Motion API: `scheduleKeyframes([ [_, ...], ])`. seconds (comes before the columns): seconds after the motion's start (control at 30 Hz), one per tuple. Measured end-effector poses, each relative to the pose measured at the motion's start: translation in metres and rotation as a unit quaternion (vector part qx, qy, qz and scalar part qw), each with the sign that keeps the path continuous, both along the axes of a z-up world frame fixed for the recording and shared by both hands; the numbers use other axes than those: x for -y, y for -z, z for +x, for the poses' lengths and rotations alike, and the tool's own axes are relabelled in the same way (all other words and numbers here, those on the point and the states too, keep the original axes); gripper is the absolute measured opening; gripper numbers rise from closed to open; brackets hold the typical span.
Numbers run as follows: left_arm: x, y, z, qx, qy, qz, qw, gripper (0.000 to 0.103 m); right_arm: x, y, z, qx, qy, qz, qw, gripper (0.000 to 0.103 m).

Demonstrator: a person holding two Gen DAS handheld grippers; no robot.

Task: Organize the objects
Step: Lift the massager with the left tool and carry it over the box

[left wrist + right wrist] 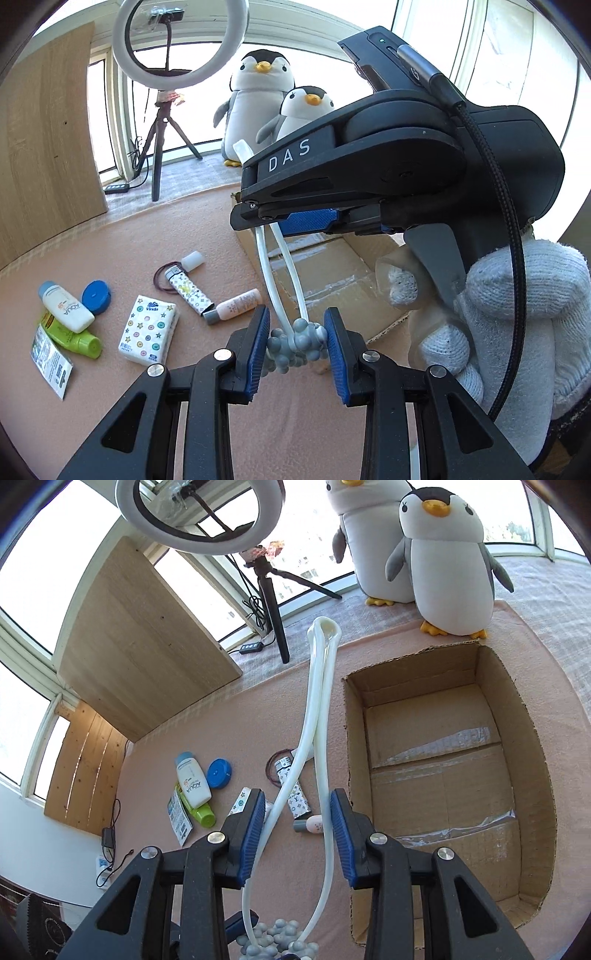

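Left gripper [296, 345] is closed on the knobbly grey roller head [295, 347] of a massager, both blue pads touching the balls. From that head, two white prongs of the massager handle [317, 716] rise and pass between the pads of the right gripper [297, 834], which pinches them; each prong bears against one pad, and the prongs cross and join in a loop at the far end. The right gripper sits above and ahead of the left one, its black body crossing the left wrist view, and a white knit-gloved hand [517, 317] wraps its grip. The massager hangs in the air above the pink surface [207, 243], just left of the open cardboard box [532, 775], whose near wall edge lies beside the right pad. The box floor shows only tape strips. Left of the grippers, well apart from them, lie a white sunscreen bottle [66, 306], a blue round lid [96, 296], a green tube [79, 339], a tissue pack [147, 328], a sachet [51, 363], a patterned tube [188, 290] and a small pink bottle [238, 304]. Two plush penguins [447, 565] stand beyond the box.
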State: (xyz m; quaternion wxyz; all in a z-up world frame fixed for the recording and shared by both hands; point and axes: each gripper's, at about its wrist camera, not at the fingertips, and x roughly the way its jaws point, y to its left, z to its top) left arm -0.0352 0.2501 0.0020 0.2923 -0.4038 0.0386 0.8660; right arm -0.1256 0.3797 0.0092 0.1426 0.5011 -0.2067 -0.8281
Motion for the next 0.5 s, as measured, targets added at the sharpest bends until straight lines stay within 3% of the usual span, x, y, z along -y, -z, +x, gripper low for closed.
scheduleKeyframes([
  [0.37,-0.075,0.019,-0.025,0.009,0.05,-0.018,0.9985,0.034,-0.064,0.008,-0.012,0.009,0.055,0.034,0.998,0.036],
  [0.4,-0.077,0.021,-0.026,0.014,0.049,-0.028,0.9983,0.045,-0.067,0.008,-0.013,0.011,0.063,0.042,0.997,0.041],
  [0.43,-0.076,0.021,-0.027,0.013,0.04,-0.032,0.9986,0.061,-0.07,0.008,-0.011,0.012,0.071,0.05,0.996,0.055],
  [0.47,-0.074,0.021,-0.027,0.008,0.034,-0.031,0.9989,0.066,-0.072,0.006,-0.009,0.006,0.077,0.055,0.995,0.065],
  [0.5,-0.071,0.022,-0.027,0.006,0.031,-0.031,0.999,0.069,-0.075,0.005,-0.008,0.002,0.084,0.059,0.995,0.068],
])
